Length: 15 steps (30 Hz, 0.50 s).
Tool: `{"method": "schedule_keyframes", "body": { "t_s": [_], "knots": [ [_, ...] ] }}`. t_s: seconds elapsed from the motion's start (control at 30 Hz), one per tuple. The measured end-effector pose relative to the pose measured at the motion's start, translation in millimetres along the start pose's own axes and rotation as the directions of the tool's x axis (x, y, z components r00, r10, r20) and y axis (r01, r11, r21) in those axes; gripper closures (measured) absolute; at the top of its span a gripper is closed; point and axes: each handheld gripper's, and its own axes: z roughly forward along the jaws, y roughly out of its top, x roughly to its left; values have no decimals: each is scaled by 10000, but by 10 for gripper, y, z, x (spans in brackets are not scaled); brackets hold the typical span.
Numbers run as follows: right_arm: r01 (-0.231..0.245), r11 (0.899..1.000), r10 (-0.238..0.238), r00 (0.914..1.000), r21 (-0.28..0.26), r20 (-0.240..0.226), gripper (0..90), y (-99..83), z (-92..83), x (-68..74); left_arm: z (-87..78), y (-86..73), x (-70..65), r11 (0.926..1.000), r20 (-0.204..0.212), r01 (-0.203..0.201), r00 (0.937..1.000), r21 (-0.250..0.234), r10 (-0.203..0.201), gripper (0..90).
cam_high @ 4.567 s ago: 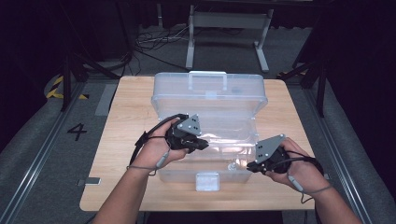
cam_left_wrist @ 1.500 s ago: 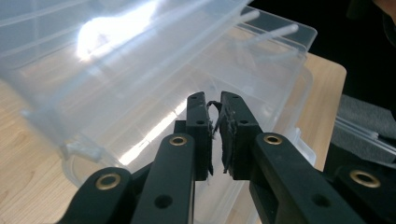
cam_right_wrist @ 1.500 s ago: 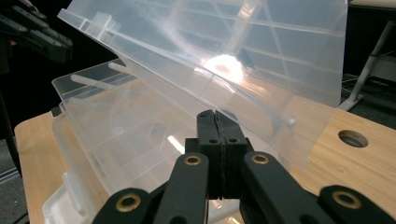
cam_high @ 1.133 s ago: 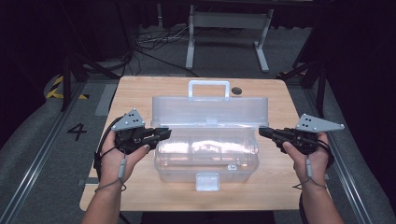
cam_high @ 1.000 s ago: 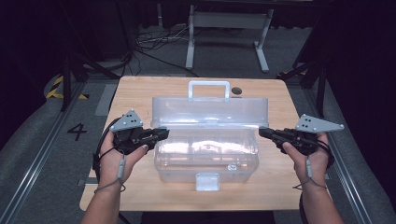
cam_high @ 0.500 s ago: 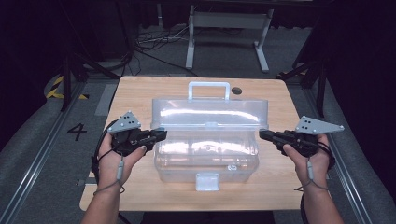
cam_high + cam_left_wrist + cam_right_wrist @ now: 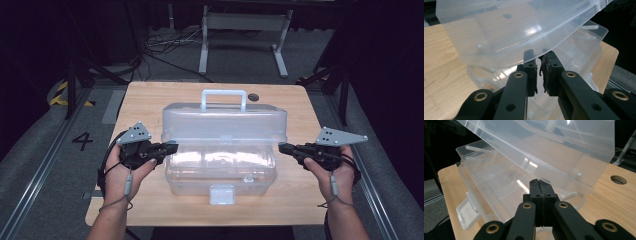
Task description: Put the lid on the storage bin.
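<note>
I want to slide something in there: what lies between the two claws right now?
The clear plastic box, lid half-raised, spans the gap between left claw and right claw, in the high view.

The wooden surface point(image 7: 150, 100) has a round hole point(image 7: 253, 96) near its far edge, right of the middle. On the grey floor to the left, a painted number 4 point(image 7: 82, 140) lies beside yellow-and-black tape point(image 7: 62, 93). Beyond the far edge stands a grey metal stand point(image 7: 245, 30), with a tangle of cables point(image 7: 165, 47) on the floor to its left.
</note>
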Motion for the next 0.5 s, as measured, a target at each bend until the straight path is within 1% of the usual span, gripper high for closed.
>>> {"method": "schedule_keyframes", "body": {
  "t_s": [0.07,0.1,0.13,0.3,0.37,0.5],
  "knots": [
    [4,9999,-5,10000,138,44,900,-3,0,0,4,-8,2,9999,61,110,9999,120,-111,823],
    [2,9998,-4,9999,204,100,900,-6,1,0,6,-13,9,9998,-4,78,10000,163,-78,823],
    [-4,9995,0,9999,305,126,900,-11,3,-2,7,-17,8,9997,-10,150,9999,191,-150,823],
    [-18,9985,10,9999,555,145,900,-23,16,5,11,-28,11,9986,-5,231,9997,474,-231,836],
    [74,9973,-89,9998,726,203,900,-19,14,17,11,-31,12,9979,-20,225,9997,603,-224,846],
    [116,9956,-136,9997,927,208,900,-20,9,33,13,-37,9,9966,-26,216,9998,795,-214,864]
  ]
}}
